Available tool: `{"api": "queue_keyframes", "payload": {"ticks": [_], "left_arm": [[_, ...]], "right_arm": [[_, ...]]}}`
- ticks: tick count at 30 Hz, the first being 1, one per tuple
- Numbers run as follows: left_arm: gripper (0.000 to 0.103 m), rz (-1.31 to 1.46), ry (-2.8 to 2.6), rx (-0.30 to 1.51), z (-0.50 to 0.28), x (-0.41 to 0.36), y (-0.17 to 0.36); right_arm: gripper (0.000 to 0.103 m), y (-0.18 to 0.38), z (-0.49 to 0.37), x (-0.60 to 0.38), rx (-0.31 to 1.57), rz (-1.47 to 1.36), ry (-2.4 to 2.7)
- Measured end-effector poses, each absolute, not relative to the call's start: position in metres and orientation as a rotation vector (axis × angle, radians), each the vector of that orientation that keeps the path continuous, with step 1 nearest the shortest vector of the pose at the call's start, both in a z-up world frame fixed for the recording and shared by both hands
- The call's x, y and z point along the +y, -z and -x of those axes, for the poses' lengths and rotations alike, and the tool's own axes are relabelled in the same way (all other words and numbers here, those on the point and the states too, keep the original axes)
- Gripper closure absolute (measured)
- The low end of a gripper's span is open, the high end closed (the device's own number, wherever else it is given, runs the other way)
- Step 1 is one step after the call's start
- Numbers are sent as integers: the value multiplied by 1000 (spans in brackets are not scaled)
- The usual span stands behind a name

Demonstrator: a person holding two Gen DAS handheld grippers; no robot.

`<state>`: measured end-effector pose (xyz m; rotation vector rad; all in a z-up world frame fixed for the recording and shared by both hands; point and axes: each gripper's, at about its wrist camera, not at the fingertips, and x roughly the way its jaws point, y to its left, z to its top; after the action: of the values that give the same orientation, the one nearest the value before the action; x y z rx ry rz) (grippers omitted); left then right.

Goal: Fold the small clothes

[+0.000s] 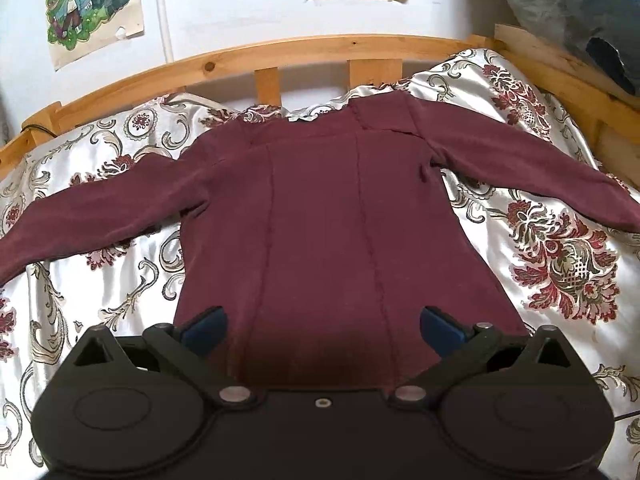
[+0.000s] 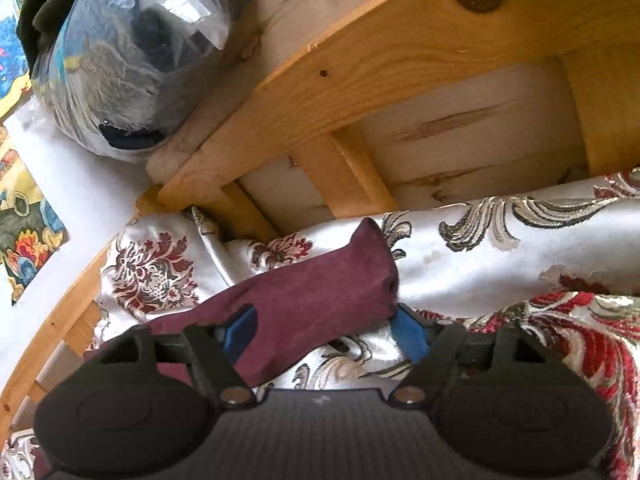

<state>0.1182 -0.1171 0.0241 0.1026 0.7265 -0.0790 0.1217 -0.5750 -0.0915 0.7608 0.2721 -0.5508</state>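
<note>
A maroon long-sleeved top (image 1: 316, 216) lies flat on the floral bedspread (image 1: 560, 264), both sleeves spread out to the sides. My left gripper (image 1: 322, 330) is open, its blue pads (image 1: 204, 330) wide apart just above the top's lower hem. In the right wrist view, the end of one maroon sleeve (image 2: 320, 300) lies between the blue pads (image 2: 406, 334) of my right gripper (image 2: 324, 334). The right jaws are open around the cuff and not closed on it.
A wooden bed rail (image 1: 304, 50) curves behind the top, with posters (image 1: 92, 4) on the white wall. A wooden frame (image 2: 400, 80) and a plastic-wrapped bundle (image 2: 128, 52) stand close beyond the sleeve in the right wrist view.
</note>
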Motion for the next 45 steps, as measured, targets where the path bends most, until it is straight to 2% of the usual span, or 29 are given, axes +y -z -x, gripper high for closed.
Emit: {"api": "queue_keyframes", "payload": {"ticks": [3,5,12,21,28,37,40,45], "left_arm": [[1,-82,76,740,-118,-113,-23],[1,-71,76,741,-117,-110,-23],[1,-89,33,728,-119,-103,-20],[1,-54,16,742,-127,-72,-14],[1,-34,-31,742,-139,-30,-28],[1,-9,-92,699,-136,22,-37],[1,28,-124,702,-135,40,-38],[1,45,-175,711,-130,62,-35]], "right_arm": [[48,92,-119,-576,265,-760,565],[70,92,-118,-576,261,-760,569],[87,90,-114,-575,244,-768,545],[96,83,-118,-566,225,-673,531],[96,21,-156,-516,237,-275,381],[97,-54,-197,-367,141,117,-52],[97,-51,-201,-299,122,247,-216],[97,-16,-199,-210,154,419,-401]]}}
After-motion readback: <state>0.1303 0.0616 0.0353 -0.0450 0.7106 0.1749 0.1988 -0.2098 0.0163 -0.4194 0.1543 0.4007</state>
